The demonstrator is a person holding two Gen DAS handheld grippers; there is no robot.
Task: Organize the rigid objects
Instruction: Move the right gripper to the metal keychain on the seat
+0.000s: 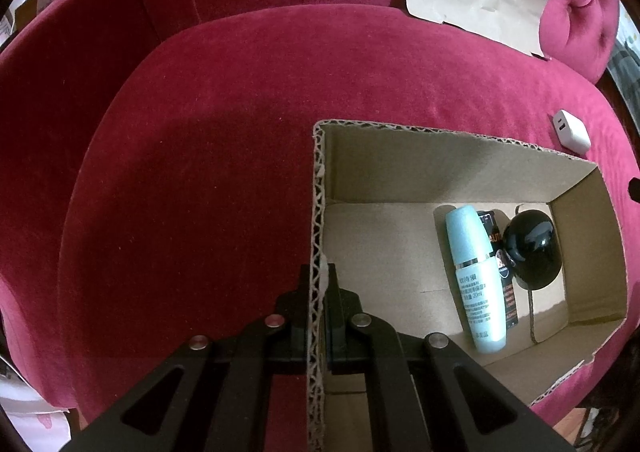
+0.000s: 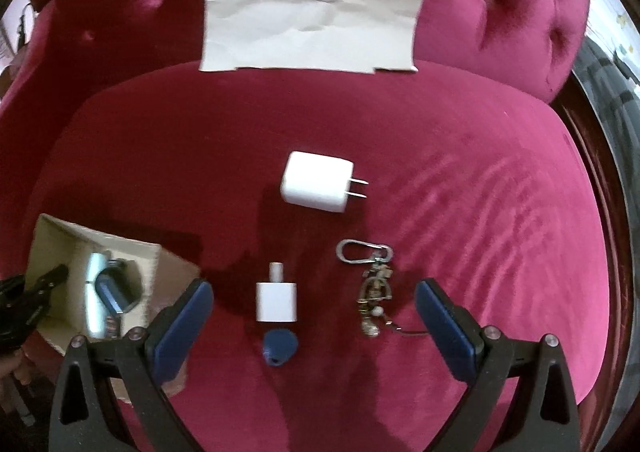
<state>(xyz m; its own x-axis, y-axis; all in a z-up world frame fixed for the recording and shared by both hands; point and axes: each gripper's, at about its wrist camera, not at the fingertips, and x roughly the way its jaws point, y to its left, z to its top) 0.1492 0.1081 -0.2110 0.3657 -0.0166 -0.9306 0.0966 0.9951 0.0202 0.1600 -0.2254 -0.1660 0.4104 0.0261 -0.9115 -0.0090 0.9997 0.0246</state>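
Cardboard box (image 1: pixel 460 155) wall pinched by left hand-held gripper (image 1: pixel 319 284), right hand-held gripper (image 2: pixel 314 302) spread wide above small white adapter (image 2: pixel 277 300)

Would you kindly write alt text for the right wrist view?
The open right gripper hovers over a red velvet seat above a small white bottle, with a keychain beside it and a white charger beyond. A cardboard box sits at left.

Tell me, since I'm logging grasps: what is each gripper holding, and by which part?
The left gripper is shut on the cardboard box, pinching its left wall at the rim. The right gripper is open and holds nothing.
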